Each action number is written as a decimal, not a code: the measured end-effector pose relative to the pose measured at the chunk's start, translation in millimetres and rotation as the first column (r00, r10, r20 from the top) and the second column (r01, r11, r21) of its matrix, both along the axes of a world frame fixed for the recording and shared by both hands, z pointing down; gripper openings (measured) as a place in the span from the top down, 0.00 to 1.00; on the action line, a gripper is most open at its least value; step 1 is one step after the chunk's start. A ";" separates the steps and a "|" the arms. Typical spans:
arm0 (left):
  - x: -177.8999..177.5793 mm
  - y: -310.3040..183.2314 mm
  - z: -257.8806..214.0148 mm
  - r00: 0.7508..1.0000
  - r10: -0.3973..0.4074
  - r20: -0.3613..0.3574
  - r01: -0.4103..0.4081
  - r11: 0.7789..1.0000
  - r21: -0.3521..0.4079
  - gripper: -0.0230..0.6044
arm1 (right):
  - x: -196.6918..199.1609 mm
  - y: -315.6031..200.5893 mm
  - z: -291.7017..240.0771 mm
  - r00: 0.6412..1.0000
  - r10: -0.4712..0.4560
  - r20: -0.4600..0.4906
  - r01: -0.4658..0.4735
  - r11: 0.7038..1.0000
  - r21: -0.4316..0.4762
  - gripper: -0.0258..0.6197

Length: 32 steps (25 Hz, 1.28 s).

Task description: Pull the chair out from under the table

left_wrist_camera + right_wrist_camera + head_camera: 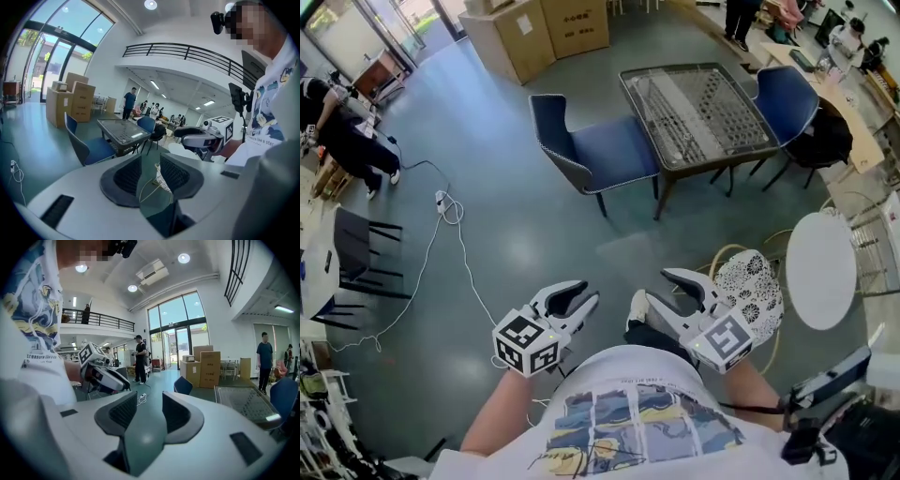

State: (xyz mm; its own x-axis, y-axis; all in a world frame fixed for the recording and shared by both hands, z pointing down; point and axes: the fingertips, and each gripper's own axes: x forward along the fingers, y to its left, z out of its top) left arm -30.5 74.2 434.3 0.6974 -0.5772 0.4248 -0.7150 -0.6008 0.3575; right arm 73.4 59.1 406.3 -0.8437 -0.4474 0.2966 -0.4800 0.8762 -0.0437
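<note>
Both grippers, left gripper and right gripper, are released, jaws apart with nothing between them; the blue padded chair stands well ahead of both, beside the square glass-topped worktop

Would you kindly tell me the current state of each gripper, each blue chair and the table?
left gripper: open, nothing between its fingers.
right gripper: open wide, nothing between its fingers.
near blue chair: upright at the table's side, neither gripper on it.
table: standing level, a chair on either side.
far blue chair: upright at the table's other side.
</note>
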 end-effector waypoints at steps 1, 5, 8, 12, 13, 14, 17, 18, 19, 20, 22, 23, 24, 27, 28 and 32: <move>-1.5 -23.5 -0.2 1.000 -0.010 0.014 0.010 1.000 -0.005 0.79 | 3.2 -20.3 -2.8 1.000 -0.007 0.003 0.007 1.000 0.002 0.73; -17.4 -112.2 4.0 0.997 -0.052 0.062 0.053 0.998 -0.016 0.76 | 20.9 -97.3 1.0 1.000 0.001 -0.003 -0.001 1.000 -0.003 0.73; -34.5 -169.7 13.6 0.993 -0.089 0.083 0.094 0.994 -0.050 0.74 | 34.1 -139.9 9.2 0.999 0.045 0.003 -0.045 0.999 -0.024 0.73; -67.9 -241.4 27.4 0.982 -0.150 0.116 0.161 0.982 -0.097 0.70 | 41.1 -177.5 20.0 0.997 0.082 -0.011 -0.083 0.995 -0.057 0.73; -77.6 -260.7 32.1 0.980 -0.165 0.110 0.177 0.978 -0.111 0.69 | 41.6 -188.3 21.4 0.995 0.095 -0.017 -0.095 0.994 -0.060 0.73; -88.4 -280.6 36.9 0.979 -0.180 0.099 0.192 0.973 -0.128 0.67 | 41.1 -199.5 22.3 0.994 0.110 -0.024 -0.111 0.992 -0.060 0.73; -130.3 -345.3 57.8 0.966 -0.232 0.110 0.247 0.956 -0.156 0.63 | 35.4 -234.6 25.0 0.985 0.167 -0.033 -0.168 0.984 -0.062 0.73; -146.0 -367.8 68.1 0.959 -0.251 0.130 0.271 0.949 -0.159 0.61 | 33.0 -245.8 26.5 0.981 0.189 -0.035 -0.191 0.980 -0.064 0.73; -161.7 -389.8 79.2 0.951 -0.271 0.149 0.294 0.941 -0.166 0.60 | 29.4 -256.6 27.0 0.977 0.210 -0.037 -0.212 0.975 -0.066 0.73; -177.3 -410.5 90.2 0.943 -0.290 0.163 0.317 0.932 -0.178 0.58 | 24.6 -266.6 26.3 0.972 0.230 -0.039 -0.232 0.970 -0.066 0.73; -208.3 -448.7 110.4 0.927 -0.324 0.189 0.361 0.908 -0.212 0.56 | 12.2 -286.6 21.7 0.963 0.266 -0.042 -0.268 0.961 -0.067 0.73; -222.9 -467.7 118.3 0.919 -0.337 0.207 0.380 0.897 -0.226 0.54 | 5.5 -297.5 18.4 0.958 0.285 -0.041 -0.287 0.956 -0.067 0.73; -235.8 -486.1 125.5 0.912 -0.345 0.224 0.394 0.887 -0.239 0.53 | -0.9 -308.5 15.4 0.952 0.304 -0.041 -0.307 0.949 -0.069 0.73; -260.1 -532.2 151.1 0.903 -0.341 0.261 0.410 0.865 -0.290 0.51 | -16.8 -335.9 13.1 0.933 0.358 -0.046 -0.360 0.930 -0.077 0.73; -264.8 -545.9 161.2 0.902 -0.335 0.272 0.411 0.858 -0.307 0.51 | -20.9 -343.1 14.8 0.926 0.374 -0.049 -0.377 0.923 -0.081 0.73; -274.7 -588.1 207.3 0.901 -0.309 0.305 0.414 0.822 -0.391 0.50 | -32.8 -360.6 23.1 0.901 0.428 -0.072 -0.433 0.896 -0.102 0.73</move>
